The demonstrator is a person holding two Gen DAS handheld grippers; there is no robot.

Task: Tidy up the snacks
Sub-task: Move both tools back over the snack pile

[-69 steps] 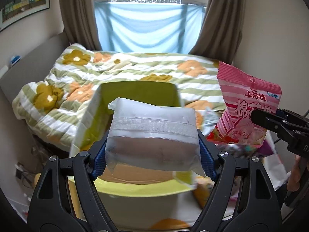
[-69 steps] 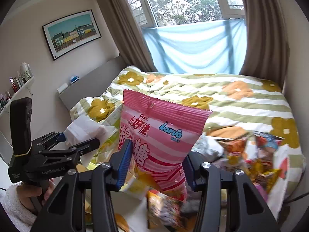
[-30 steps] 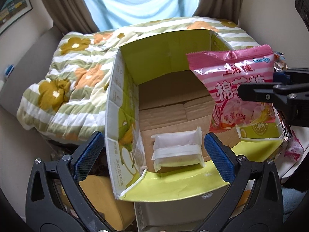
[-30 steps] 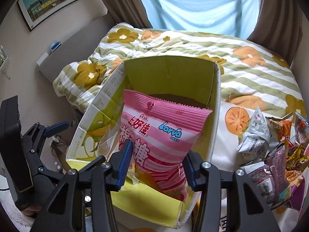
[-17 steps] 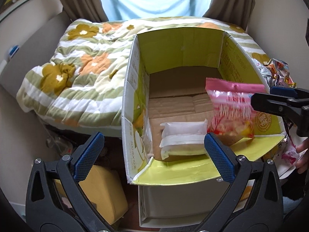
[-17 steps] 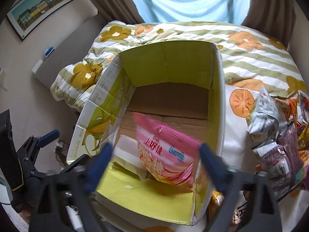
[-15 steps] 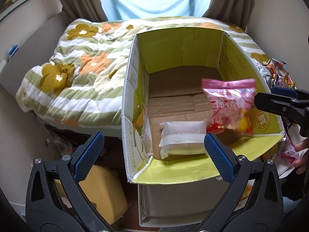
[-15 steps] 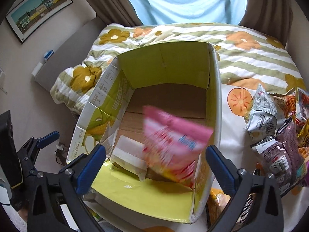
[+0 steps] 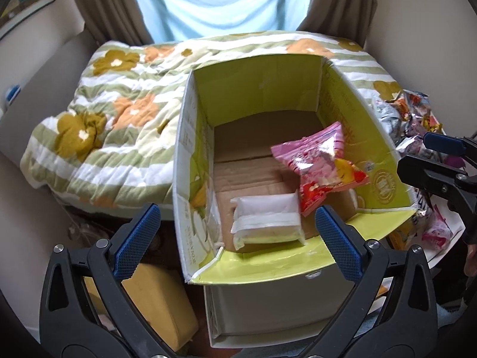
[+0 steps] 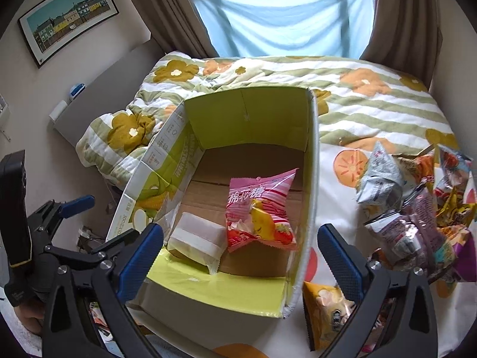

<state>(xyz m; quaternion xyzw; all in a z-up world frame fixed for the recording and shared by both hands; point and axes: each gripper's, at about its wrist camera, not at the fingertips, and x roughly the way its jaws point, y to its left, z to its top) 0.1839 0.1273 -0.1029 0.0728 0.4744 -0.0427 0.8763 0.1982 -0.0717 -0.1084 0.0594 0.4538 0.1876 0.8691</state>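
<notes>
Already the pink marshmallow bag, puffy, light and crinkly, lay mid-frame in the cardboard box; both grippers, left gripper and right gripper, gaped wide, empty; best pinched by its crimped edge.

I see a bed under a striped, flowered quilt, its far end at a window hung with pale blue cloth — daylight comes through. Brown curtains flank it; a framed picture hangs on the beige wall
</notes>
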